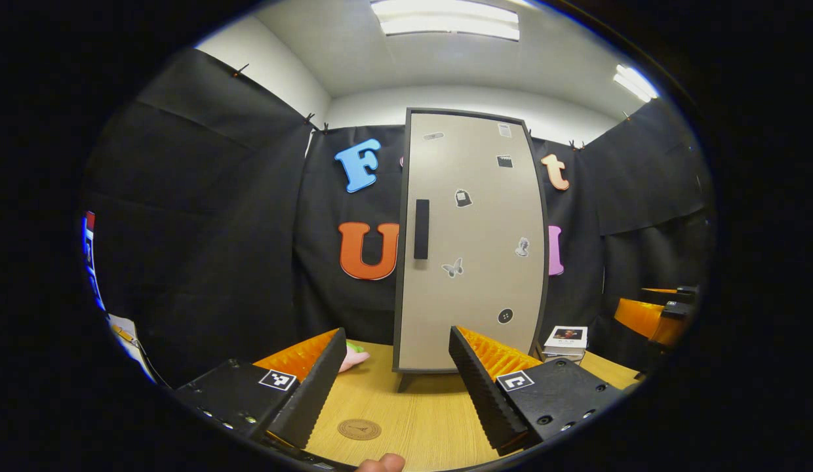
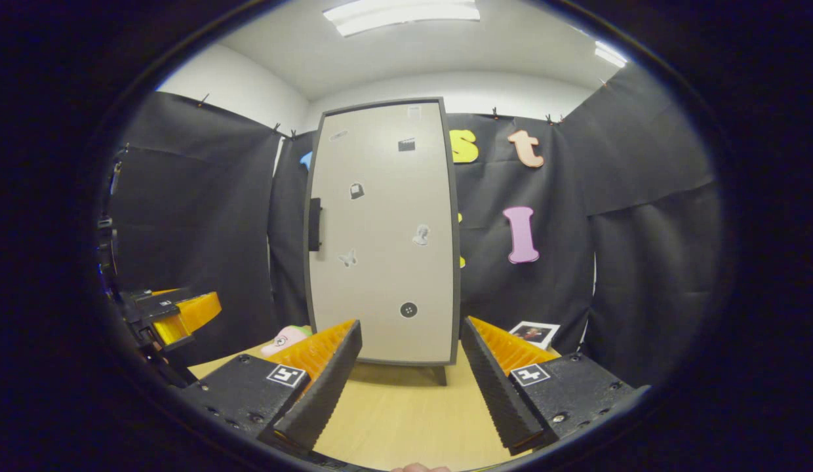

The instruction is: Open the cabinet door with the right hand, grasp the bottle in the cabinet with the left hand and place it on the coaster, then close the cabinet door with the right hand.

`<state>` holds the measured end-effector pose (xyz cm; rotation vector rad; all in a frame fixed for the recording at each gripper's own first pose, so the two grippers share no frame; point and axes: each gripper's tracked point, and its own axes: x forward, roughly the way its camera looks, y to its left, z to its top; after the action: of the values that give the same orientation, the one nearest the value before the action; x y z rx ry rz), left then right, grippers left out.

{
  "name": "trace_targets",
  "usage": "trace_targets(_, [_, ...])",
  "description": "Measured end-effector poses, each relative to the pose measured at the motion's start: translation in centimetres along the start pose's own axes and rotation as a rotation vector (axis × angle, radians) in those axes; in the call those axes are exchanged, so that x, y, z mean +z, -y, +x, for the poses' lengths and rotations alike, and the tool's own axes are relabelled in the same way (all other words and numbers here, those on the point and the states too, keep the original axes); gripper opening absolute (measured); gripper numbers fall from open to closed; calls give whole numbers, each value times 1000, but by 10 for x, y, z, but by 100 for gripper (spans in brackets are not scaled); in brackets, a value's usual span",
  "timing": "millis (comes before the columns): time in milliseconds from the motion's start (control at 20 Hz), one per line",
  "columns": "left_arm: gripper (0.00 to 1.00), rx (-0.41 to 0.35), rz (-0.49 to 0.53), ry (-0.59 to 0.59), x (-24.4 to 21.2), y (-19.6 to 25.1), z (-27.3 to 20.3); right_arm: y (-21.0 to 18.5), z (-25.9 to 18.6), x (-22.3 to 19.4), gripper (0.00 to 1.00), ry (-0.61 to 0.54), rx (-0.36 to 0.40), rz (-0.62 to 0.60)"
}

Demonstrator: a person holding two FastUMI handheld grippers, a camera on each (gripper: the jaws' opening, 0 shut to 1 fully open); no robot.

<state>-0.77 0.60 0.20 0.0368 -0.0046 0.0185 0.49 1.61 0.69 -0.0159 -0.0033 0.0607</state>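
A tall beige cabinet (image 1: 472, 242) with a dark frame stands on the wooden table, its door shut. A black handle (image 1: 421, 229) runs down the door's left edge, also seen as the handle (image 2: 314, 225) in the right gripper view. The bottle is hidden behind the door. A round brown coaster (image 1: 359, 429) lies on the table close in front of my left gripper (image 1: 396, 357), which is open and holds nothing. My right gripper (image 2: 410, 347) is open too, facing the cabinet (image 2: 383, 229) from a short way back. The right gripper's orange finger (image 1: 646, 318) shows at the far right of the left gripper view.
A pink and green soft toy (image 1: 353, 357) lies left of the cabinet, behind my left finger. A small white box with a picture (image 1: 566, 341) sits to the cabinet's right. The other gripper (image 2: 170, 311) shows at the left of the right gripper view. Bare tabletop (image 2: 406, 413) lies before the cabinet.
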Motion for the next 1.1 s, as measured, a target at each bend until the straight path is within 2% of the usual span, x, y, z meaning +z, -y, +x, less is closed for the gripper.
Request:
trace_targets(250, [95,-10,5,4,2,3,-4,-12,10,15,97,12,49,-15])
trace_targets(450, [95,-16,1,-5,-2,3,-8,-37,36,40,98,27,142,-23])
trace_targets(800, [95,-34,0,-24,-8,7,-14,-103,107,80,99,40,335,-37])
trace_targets(1100, [95,-11,6,-14,-9,-4,-19,-155,192,111,98,53,421,-46])
